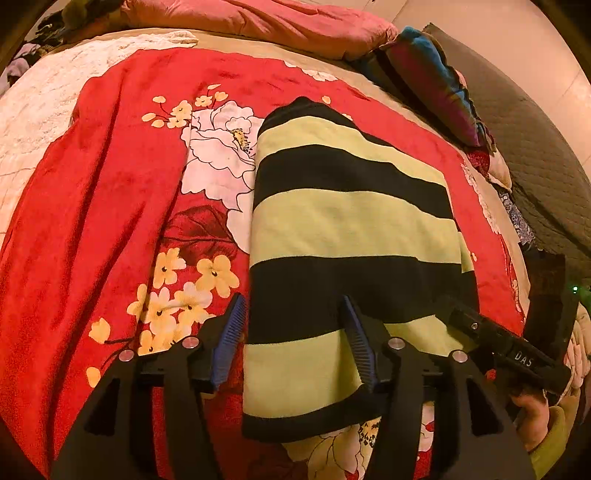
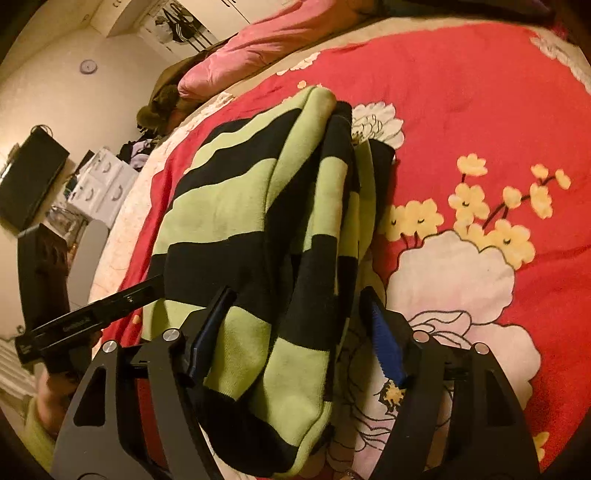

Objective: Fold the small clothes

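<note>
In the left wrist view the red floral blanket [image 1: 92, 206] lies bare across the whole left half of the frame, open for passage. The striped garment [image 1: 351, 229] fills the centre, and the right gripper [image 1: 502, 347] crosses the lower right corner. A pink pillow [image 1: 258, 22] along the top and a dark cushion [image 1: 432, 74] at upper right block those edges.

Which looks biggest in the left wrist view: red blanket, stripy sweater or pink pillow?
1. Red blanket
2. Stripy sweater
3. Pink pillow, though it lies farther away, so it may really be bigger than it looks.
</note>
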`<state>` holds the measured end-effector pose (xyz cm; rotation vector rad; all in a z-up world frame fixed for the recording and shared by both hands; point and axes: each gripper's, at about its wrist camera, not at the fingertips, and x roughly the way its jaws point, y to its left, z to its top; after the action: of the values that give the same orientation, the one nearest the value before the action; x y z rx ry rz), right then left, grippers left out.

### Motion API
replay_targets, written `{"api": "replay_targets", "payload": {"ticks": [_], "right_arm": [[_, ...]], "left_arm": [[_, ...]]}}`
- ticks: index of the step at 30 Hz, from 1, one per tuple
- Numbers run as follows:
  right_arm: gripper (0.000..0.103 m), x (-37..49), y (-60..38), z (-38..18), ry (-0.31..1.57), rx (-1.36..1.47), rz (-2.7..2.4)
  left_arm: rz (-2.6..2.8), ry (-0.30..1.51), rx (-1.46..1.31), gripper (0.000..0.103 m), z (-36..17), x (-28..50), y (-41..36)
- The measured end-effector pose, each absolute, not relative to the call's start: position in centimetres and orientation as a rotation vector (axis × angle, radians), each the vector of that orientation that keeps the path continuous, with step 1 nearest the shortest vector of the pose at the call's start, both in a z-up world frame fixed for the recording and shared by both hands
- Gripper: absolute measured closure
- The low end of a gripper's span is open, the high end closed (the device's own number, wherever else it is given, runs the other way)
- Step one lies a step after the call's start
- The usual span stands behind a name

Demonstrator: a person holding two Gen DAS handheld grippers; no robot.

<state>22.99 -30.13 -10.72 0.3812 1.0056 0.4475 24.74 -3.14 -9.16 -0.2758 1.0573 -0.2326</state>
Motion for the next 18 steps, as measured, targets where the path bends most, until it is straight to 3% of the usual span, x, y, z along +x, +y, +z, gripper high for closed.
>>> {"api": "replay_targets", "payload": {"ticks": [16, 18], "right_arm": [[0.026, 21.2, -30.4, -8.7, 0.908, 0.328, 0.384], [0.023, 20.9, -30.5, -8.5, 0.903, 0.326, 0.375]], "left_arm": [[-0.218, 1.027, -0.266, 0.05, -7.6, 23.8, -2.5], [-0.215, 1.021, -0.267, 0.042, -7.4, 23.6, -2.3]]}}
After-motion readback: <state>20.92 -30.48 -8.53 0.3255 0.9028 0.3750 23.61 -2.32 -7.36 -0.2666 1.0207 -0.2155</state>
